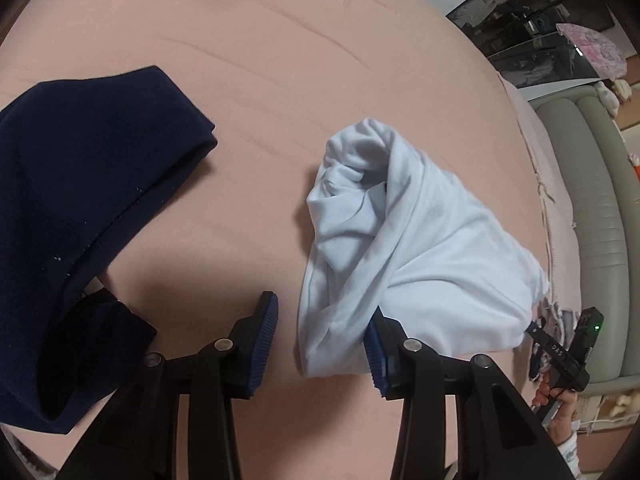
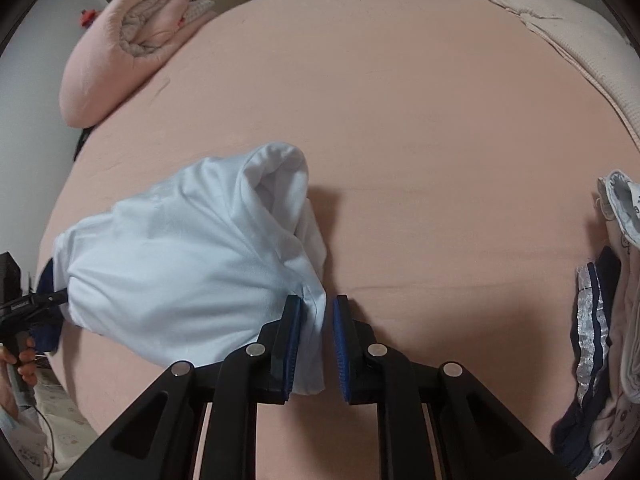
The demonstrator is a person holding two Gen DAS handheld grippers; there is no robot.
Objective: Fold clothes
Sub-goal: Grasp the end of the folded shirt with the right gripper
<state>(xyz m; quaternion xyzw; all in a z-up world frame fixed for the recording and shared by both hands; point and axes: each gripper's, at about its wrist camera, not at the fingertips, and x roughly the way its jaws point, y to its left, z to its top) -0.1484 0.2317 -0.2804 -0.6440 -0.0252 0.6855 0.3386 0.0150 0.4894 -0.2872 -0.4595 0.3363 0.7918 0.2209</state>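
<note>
A crumpled light-blue garment (image 1: 420, 240) (image 2: 180, 260) hangs slightly above the pink bed (image 1: 280, 60) (image 2: 440, 160), stretched between both grippers with a shadow under it. In the left wrist view my left gripper (image 1: 320, 344) has one bunched corner between its blue pads, the cloth lying against the right-hand pad. In the right wrist view my right gripper (image 2: 316, 340) stands narrow, shut on the opposite corner, which hangs down between its pads. Each gripper also shows at the edge of the other view, the right gripper (image 1: 560, 352) and the left gripper (image 2: 40, 300), each at the cloth's end.
A dark navy garment (image 1: 80, 180) lies on the bed to the left. A rolled pink quilt (image 2: 124, 40) sits at the far left corner. A pile of several clothes (image 2: 608, 320) lies at the bed's right edge. A grey padded sofa (image 1: 592, 200) stands beyond the bed.
</note>
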